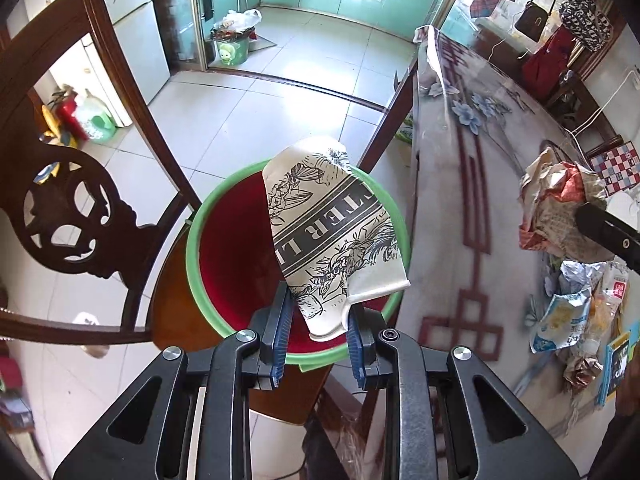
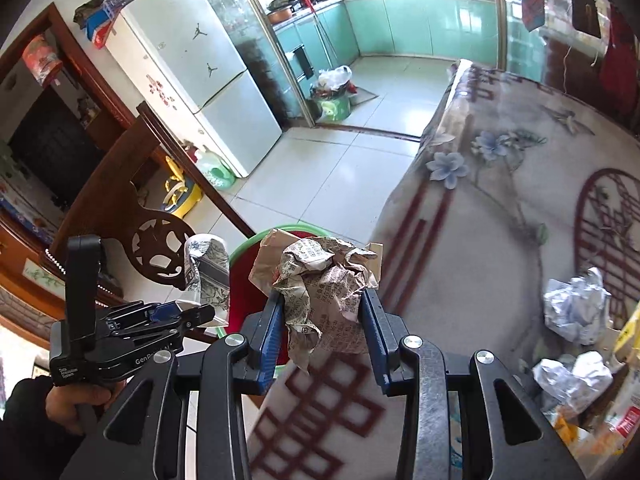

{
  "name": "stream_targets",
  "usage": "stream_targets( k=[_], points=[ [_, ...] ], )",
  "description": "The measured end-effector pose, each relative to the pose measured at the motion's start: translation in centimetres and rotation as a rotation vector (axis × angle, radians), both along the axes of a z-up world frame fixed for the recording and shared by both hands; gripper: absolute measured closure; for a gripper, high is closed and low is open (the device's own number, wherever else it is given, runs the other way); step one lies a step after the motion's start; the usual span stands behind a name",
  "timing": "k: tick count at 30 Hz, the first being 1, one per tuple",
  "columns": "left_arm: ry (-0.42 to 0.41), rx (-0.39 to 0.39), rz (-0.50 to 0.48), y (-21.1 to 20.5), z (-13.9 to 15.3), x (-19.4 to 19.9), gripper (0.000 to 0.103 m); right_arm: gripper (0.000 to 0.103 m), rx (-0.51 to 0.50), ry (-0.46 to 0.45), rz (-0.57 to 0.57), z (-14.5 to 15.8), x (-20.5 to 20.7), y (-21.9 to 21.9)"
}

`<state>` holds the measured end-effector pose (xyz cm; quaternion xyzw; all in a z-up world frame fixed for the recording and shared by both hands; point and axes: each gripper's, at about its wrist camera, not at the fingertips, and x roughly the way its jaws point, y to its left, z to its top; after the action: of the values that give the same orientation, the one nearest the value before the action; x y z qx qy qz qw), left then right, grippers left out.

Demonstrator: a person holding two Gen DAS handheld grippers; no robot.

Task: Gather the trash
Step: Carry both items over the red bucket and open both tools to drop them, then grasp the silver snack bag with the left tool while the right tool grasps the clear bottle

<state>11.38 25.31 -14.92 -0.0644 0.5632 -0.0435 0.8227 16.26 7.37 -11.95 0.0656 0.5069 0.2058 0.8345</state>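
Both grippers are closed on trash: a cup [image 1: 334, 236] is pinched by the left gripper [image 1: 318, 344] over the bin [image 1: 196, 240], crumpled paper [image 2: 320, 280] by the right gripper [image 2: 324, 344].

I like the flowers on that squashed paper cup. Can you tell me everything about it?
The crushed white paper cup has black line drawings of flowers and a dark band with pale letters. It is dented and flattened, tilted with its rolled rim lowest. The left tongs pinch it near that rim between blue pads, holding it over the green-rimmed red bin. Nothing else touches it.

left gripper [image 1: 318, 330]: clamped on load | right gripper [image 2: 324, 328]: clamped on load
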Motion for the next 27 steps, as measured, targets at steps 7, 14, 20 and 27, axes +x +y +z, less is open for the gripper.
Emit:
stream_targets(
  k=[7,14,20,27],
  points=[
    [0.020,-0.018,0.003,0.9,-0.9,1.0,0.075,0.064,0.010,0.055,0.031,-2.8,2.5,3.3],
    [-0.059,-0.006,0.049,2.1,0.5,0.9,0.021,0.040,0.056,0.067,0.029,-3.6,3.2,4.6],
    [-0.098,0.006,0.053,1.7,1.5,0.2,0.021,0.038,0.064,0.051,0.012,-2.4,2.4,3.6],
    [-0.173,-0.075,-0.158,-5.1,2.9,-1.4,0.016,0.037,0.005,-0.050,-0.130,2.4,-1.3,-5.5]
  ],
)
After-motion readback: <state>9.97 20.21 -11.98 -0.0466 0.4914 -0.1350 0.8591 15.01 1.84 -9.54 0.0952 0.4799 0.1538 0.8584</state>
